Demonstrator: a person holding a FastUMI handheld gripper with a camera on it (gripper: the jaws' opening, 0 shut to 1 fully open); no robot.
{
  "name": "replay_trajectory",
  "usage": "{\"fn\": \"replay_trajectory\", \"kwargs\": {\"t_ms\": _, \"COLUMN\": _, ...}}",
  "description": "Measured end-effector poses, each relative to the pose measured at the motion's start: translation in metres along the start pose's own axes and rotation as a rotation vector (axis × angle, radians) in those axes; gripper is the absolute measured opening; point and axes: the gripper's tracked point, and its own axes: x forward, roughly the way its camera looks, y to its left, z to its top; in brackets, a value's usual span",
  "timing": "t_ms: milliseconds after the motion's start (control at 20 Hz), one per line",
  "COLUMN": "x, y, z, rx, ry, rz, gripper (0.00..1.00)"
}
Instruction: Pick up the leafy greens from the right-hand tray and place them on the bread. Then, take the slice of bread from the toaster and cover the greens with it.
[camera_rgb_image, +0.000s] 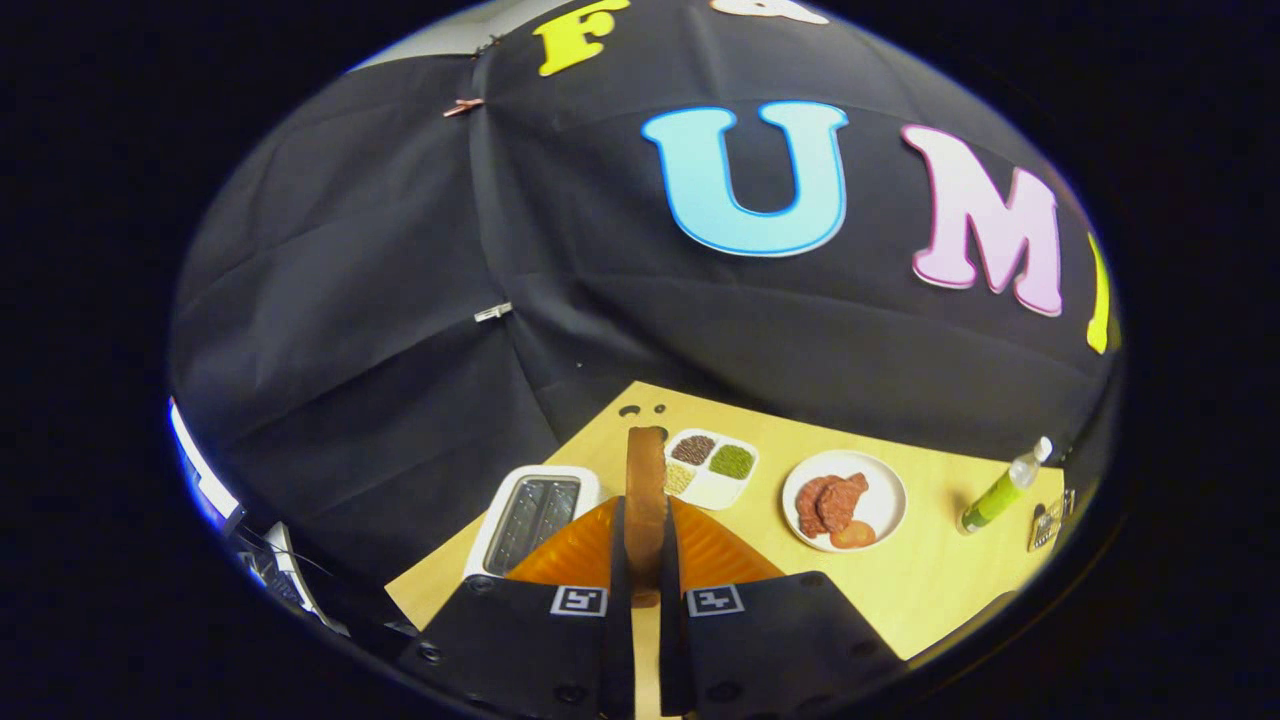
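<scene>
**Brown bread slice held edge-on above the toaster**

Brown crust is seen between the fingers of the hand-held gripper (645, 590), which are clamped on a slice of bread (646, 490) held upright and edge-on. The slice is judged to be light and fairly stiff, yet easily dented or crumbled, so a moderate squeeze across its flat faces near the lower edge, as taken here, seems apt. Just beyond the fingers an orange tray (720, 555) is partly hidden by them; whether greens or a bottom slice lie on it cannot be told. Beside it, on the left, a white toaster (530, 515) is set with its slots open upward. Farther out on the tabletop (930, 580) are a divided dish of grains (712, 468), a white plate with meat pieces (845, 500) and a green bottle (1003, 490).
</scene>
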Motion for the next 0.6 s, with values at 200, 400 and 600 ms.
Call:
{"fn": "replay_trajectory", "kwargs": {"t_ms": 200, "x": -0.013, "y": -0.034, "z": -0.038, "rx": 0.057, "ry": 0.025, "rz": -0.027, "gripper": 0.14}}
{"fn": "replay_trajectory", "kwargs": {"t_ms": 400, "x": -0.015, "y": -0.061, "z": -0.084, "rx": 0.102, "ry": 0.072, "rz": -0.037, "gripper": 0.14}}
{"fn": "replay_trajectory", "kwargs": {"t_ms": 600, "x": -0.011, "y": -0.079, "z": -0.126, "rx": 0.159, "ry": 0.118, "rz": -0.041, "gripper": 0.14}}
